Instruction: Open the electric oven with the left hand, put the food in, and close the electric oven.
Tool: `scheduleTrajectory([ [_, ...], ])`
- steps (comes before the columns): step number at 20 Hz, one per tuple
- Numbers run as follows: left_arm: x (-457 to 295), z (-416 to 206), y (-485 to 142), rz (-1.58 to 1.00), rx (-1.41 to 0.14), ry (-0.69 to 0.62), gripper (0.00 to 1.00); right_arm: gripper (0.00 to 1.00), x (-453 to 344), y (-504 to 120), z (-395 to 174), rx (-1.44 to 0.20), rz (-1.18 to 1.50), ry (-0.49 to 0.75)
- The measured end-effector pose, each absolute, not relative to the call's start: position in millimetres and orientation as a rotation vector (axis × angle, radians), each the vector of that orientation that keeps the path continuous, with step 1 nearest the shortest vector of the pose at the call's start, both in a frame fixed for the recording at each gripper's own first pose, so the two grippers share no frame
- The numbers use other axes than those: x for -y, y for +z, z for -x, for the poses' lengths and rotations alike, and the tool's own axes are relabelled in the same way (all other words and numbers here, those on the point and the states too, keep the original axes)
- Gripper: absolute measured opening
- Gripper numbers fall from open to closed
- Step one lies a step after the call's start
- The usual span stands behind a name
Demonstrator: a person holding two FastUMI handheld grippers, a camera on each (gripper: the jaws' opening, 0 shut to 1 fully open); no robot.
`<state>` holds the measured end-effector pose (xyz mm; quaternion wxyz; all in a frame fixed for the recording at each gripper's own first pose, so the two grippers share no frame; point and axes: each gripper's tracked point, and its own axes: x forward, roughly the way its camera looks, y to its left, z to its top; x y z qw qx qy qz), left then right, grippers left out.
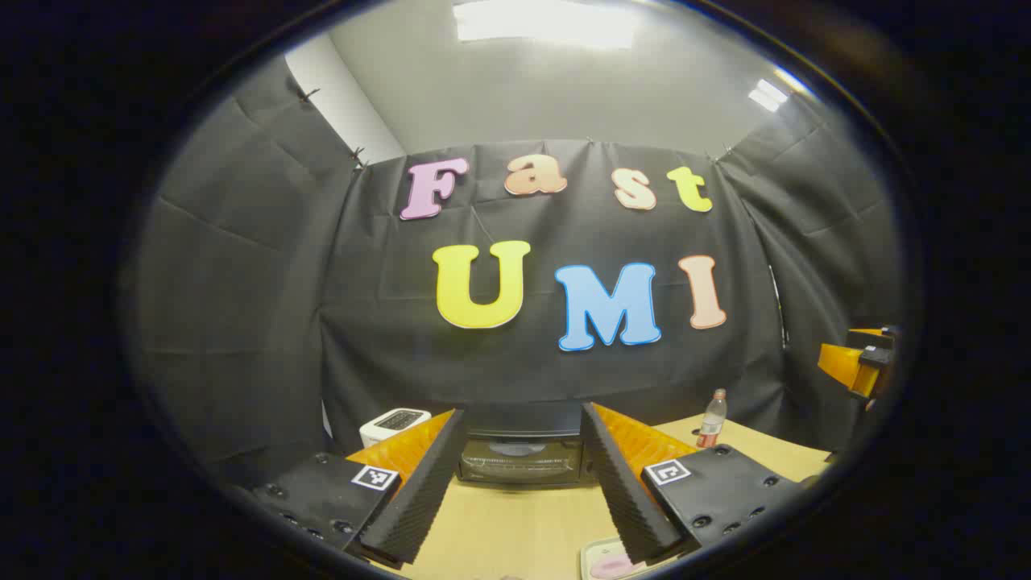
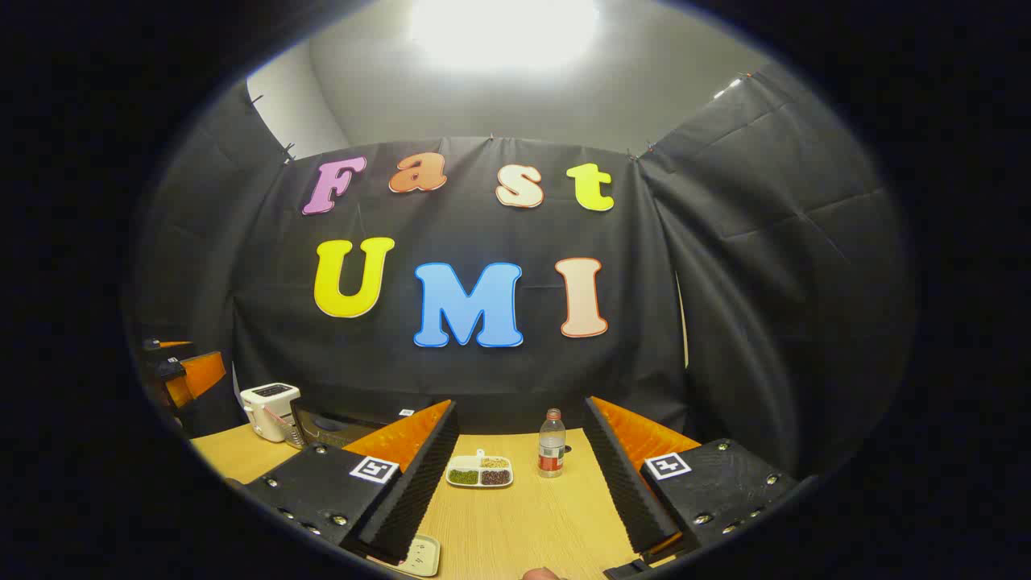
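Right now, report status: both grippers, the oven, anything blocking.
Left gripper open, empty, aimed at the black glass-door electric oven, door shut. Right gripper open, empty, facing clear plastic bottle and white divided dish. Bare wooden table ahead of oven.

Pale wood-grain table (image 2: 515,515), matt; glossy glass oven door (image 1: 522,461); ribbed black tongs pads (image 1: 419,491)

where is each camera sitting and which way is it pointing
Left gripper view: rides on the left gripper, held above the wooden table, facing the closed electric oven between its open fingers; the right gripper shows at the right edge.
Right gripper view: rides on the right gripper, facing the divided snack tray and bottle; the left gripper shows at the left edge.
Shared: table, oven, bottle, white toaster.
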<state>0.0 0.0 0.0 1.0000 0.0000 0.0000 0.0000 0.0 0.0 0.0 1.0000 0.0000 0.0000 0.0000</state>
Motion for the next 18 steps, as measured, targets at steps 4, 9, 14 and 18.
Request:
scheduleTrajectory([
  [4,4,2,4,0.001,0.01,0.002,1.0,0.95,5,2,1,0.01,0.006,-0.001],
  [9,9,5,6,-0.005,0.018,-0.001,1.0,0.95,6,3,3,0.018,0.019,0.009],
  [14,15,10,7,-0.007,0.024,0.0,1.0,0.95,4,0,2,0.016,0.032,0.03],
  [18,17,5,6,-0.013,0.022,0.015,0.91,0.95,-1,-3,-3,0.023,0.046,0.072],
])
